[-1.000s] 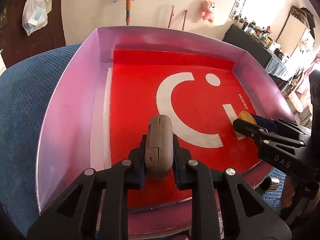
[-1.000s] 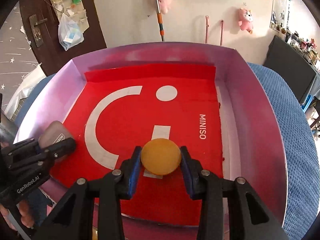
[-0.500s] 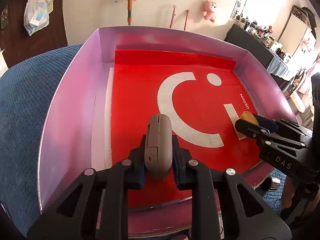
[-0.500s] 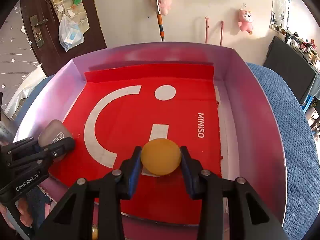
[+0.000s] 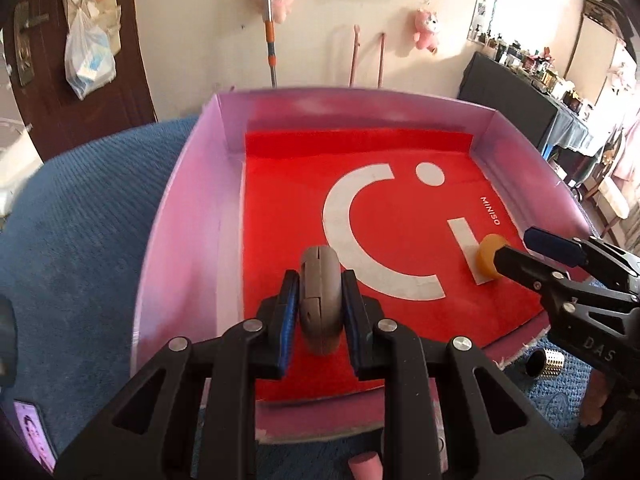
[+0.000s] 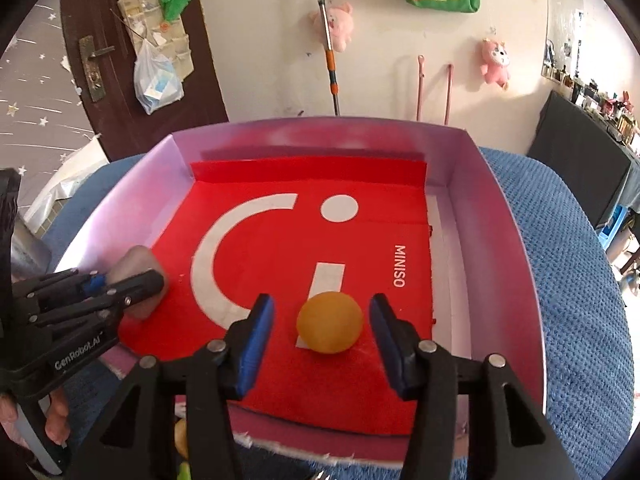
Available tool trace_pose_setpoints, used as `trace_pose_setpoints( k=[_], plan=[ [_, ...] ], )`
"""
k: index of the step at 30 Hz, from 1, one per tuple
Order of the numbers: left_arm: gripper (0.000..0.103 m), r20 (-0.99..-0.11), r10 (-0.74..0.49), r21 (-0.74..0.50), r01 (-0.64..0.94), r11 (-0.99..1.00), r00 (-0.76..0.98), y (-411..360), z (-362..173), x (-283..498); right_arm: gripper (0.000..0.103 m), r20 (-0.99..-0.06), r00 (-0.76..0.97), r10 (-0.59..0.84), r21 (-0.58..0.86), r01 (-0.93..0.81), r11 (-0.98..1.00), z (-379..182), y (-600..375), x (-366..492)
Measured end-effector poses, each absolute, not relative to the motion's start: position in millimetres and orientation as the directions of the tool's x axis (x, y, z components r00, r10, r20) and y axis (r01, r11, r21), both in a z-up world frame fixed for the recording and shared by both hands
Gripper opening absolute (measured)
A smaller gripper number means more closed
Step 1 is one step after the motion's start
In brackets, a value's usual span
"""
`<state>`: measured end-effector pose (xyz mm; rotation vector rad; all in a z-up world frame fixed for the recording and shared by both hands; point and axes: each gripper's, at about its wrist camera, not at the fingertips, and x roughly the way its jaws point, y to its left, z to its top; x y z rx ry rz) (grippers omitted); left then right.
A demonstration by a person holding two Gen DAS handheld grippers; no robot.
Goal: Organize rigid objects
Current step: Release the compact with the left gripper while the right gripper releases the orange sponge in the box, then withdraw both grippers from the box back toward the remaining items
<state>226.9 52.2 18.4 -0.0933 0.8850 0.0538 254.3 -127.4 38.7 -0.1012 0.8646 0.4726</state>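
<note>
Right gripper [image 6: 322, 332] has just been opening; its jaws stand apart around the yellow ball [image 6: 330, 322] on the red mat [image 6: 280, 240]. Lift yours straight up. Left gripper [image 5: 320, 304] clamps the grey case [image 5: 321, 300]; release it gently inside the pink box [image 5: 180, 232].

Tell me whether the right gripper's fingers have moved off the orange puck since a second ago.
Yes. The right gripper has just been opening; its fingers stand clear of the orange puck.
</note>
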Motion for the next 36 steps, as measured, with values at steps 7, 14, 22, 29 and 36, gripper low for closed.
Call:
trace_pose_setpoints(
  k=[7,14,22,29,36],
  plan=[
    [0.070,-0.751,-0.020,-0.059,-0.037,0.998,0.660,40.1,29.7,208.3,0.061,-0.703,0.577,0.416,0.140,-0.461,0.876,57.8,-143.4,229.5],
    [0.082,-0.722,-0.036,-0.075,-0.026,0.997,0.691,34.2,43.6,186.3,0.072,-0.640,0.607,0.470,0.162,-0.492,0.856,78.7,-155.4,198.0],
    [0.100,-0.682,-0.022,-0.049,-0.016,0.999,0.731,24.0,53.5,156.1,0.094,-0.583,0.642,0.499,0.144,-0.522,0.840,91.9,-165.8,164.0],
    [0.103,-0.667,-0.010,-0.028,-0.012,1.000,0.745,18.1,50.6,135.1,0.103,-0.529,0.692,0.492,0.105,-0.522,0.847,97.4,-174.4,142.7],
    [0.103,-0.620,0.030,0.019,-0.023,1.000,0.784,13.7,55.0,110.7,0.103,-0.492,0.730,0.475,0.054,-0.519,0.853,97.6,-178.4,122.8]
  ],
)
